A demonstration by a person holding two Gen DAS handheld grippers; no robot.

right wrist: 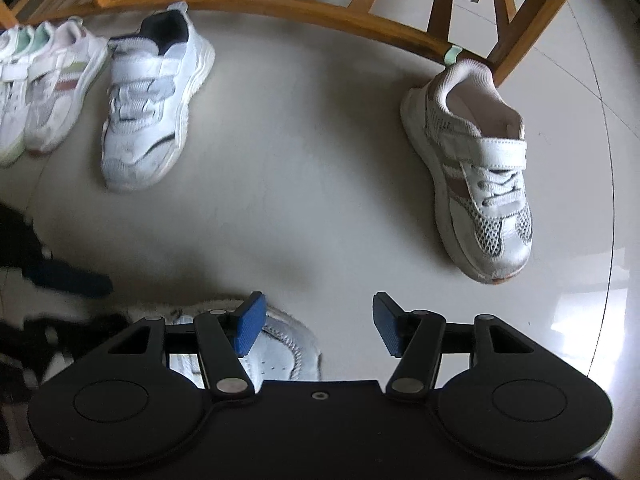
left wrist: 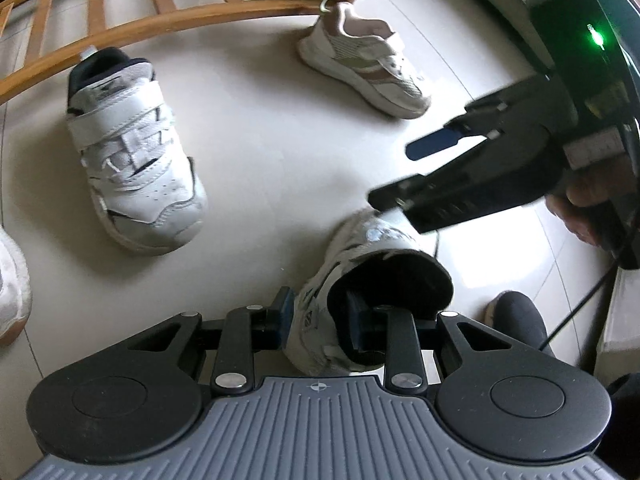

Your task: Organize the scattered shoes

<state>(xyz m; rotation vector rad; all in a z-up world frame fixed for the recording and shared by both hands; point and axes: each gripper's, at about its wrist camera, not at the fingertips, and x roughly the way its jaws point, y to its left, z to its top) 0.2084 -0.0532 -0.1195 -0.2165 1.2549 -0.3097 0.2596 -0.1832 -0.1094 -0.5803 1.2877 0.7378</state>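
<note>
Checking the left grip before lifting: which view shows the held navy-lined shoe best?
Left wrist: the left gripper pinches the navy-lined shoe by its collar wall, one finger inside. Right wrist shows only its toe behind the open right gripper.

No word, brand or number can be read anywhere; the one sign is a small crosshair mark (left wrist: 318, 387) on the ribbed grey body of the left gripper (left wrist: 320, 320). Markings on the held shoe's (left wrist: 360, 280) side are too blurred to read.
</note>
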